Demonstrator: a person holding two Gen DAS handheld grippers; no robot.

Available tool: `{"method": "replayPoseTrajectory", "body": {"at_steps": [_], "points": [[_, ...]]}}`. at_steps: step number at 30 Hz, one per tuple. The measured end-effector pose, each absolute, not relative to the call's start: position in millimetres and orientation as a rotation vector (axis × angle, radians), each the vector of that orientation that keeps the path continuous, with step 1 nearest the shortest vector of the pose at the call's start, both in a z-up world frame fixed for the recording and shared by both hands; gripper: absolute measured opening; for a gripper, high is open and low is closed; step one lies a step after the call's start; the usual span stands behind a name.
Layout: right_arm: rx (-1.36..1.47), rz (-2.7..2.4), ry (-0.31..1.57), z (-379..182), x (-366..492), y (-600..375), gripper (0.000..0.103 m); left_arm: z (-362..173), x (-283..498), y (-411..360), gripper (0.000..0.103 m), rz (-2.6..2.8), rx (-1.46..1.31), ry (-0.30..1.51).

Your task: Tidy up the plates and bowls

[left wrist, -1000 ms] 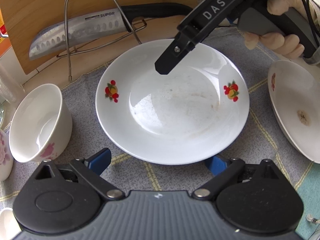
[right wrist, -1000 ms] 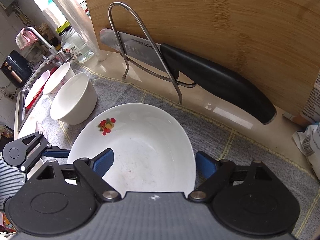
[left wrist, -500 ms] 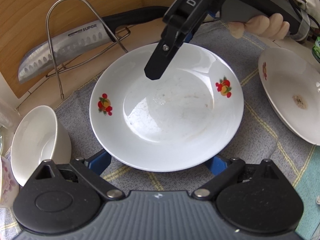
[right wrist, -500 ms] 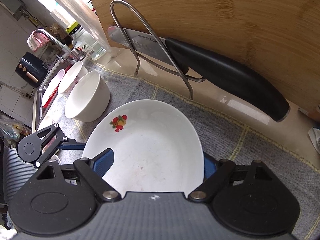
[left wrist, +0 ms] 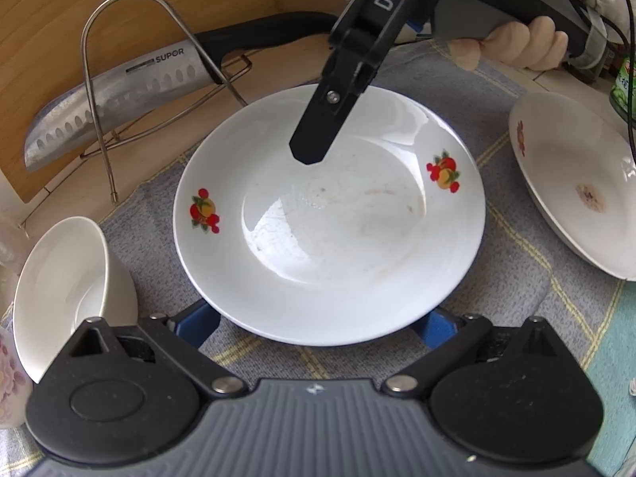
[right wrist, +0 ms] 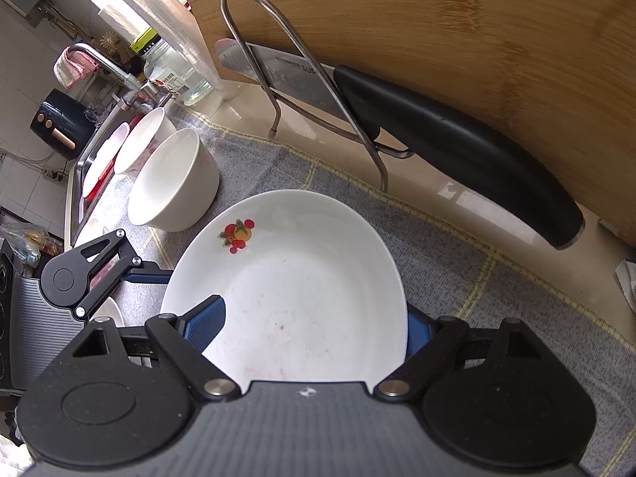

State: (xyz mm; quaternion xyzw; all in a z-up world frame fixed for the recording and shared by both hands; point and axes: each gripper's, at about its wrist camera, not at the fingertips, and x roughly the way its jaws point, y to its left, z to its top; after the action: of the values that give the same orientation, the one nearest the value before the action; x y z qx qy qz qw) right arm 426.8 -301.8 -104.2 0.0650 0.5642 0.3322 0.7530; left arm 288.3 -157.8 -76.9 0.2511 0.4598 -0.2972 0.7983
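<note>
"Where does it stand?"

"The fruit-patterned plate [left wrist: 330,214] lies in the middle of the grey cloth [left wrist: 516,278]. A second plate [left wrist: 576,183] is to the right, a bowl [left wrist: 63,294] to the left."

"And the tools?"

"The left gripper [left wrist: 316,324] is opening wide at the near rim, pinching nothing. The right gripper [right wrist: 314,326] gapes astride the far rim. It looks like the pickup step; next, one must close on that rim."

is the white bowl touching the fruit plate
Apart. In the left wrist view a strip of grey mat shows between the white bowl and the rim of the fruit plate.
</note>
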Motion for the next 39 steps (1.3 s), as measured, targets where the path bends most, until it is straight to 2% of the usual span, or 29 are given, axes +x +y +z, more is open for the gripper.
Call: {"method": "replayPoseTrajectory", "body": {"at_steps": [39], "points": [[0.13, 0.678, 1.23, -102, 422, -306, 0.095, -72, 287, -158, 0.099, -0.668, 0.528, 0.943]]}}
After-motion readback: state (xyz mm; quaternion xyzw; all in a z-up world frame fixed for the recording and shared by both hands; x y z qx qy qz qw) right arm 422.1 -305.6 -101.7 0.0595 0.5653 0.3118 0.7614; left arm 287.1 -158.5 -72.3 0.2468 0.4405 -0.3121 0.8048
